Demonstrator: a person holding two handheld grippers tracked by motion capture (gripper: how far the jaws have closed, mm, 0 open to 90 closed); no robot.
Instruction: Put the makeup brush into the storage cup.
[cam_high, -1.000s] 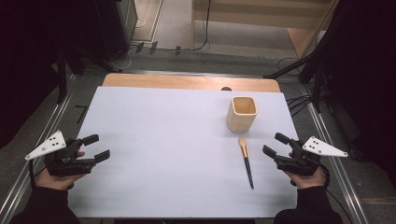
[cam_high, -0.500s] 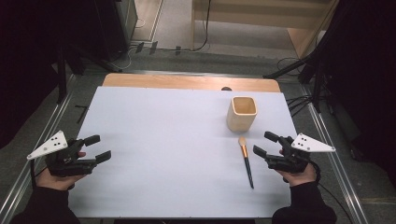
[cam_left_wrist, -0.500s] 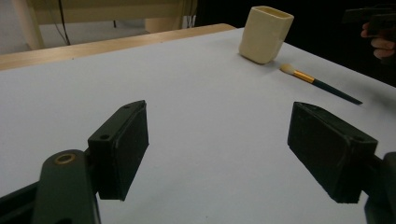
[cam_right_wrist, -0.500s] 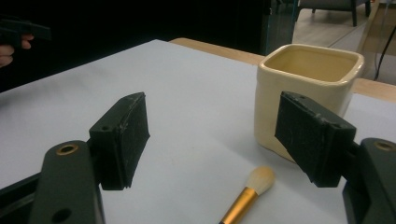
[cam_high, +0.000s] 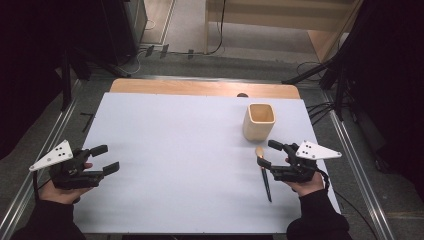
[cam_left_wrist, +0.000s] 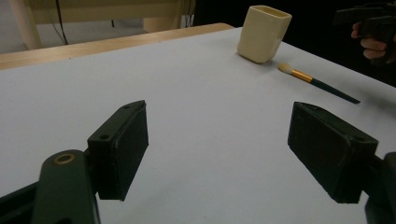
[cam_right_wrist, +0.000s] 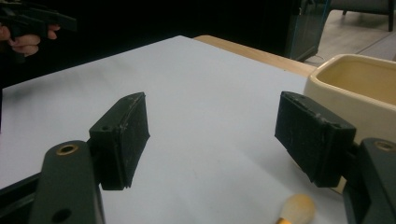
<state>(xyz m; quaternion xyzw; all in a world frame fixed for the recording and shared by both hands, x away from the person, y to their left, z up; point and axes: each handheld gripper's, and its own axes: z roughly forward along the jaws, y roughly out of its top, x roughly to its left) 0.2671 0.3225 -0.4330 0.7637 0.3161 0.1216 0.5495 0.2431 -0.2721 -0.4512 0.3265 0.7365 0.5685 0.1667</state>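
Observation:
A brush (cam_high: 263, 171) with a tan head, gold ferrule and dark handle lies on the white table top (cam_high: 190, 150), in front of a cream square cup (cam_high: 260, 121). My right gripper (cam_high: 269, 153) stands open right beside the brush head, its jaws apart with nothing between them. The brush head (cam_right_wrist: 296, 209) shows low between those jaws, and the cup (cam_right_wrist: 355, 88) sits behind the right one. At the table's left edge my left gripper (cam_high: 105, 159) is open and empty. From there the cup (cam_left_wrist: 263, 32) and brush (cam_left_wrist: 317, 83) lie far off.
A wooden strip (cam_high: 200, 88) borders the table's far edge. Metal rails (cam_high: 357, 165) run along both sides. Cables and stand legs (cam_high: 320, 75) lie on the floor behind the table. The other hand with its gripper (cam_right_wrist: 28, 28) shows at the far left of the right gripper view.
My right gripper has moved left and forward, from the table's right edge up to the brush head. The left gripper has stayed put.

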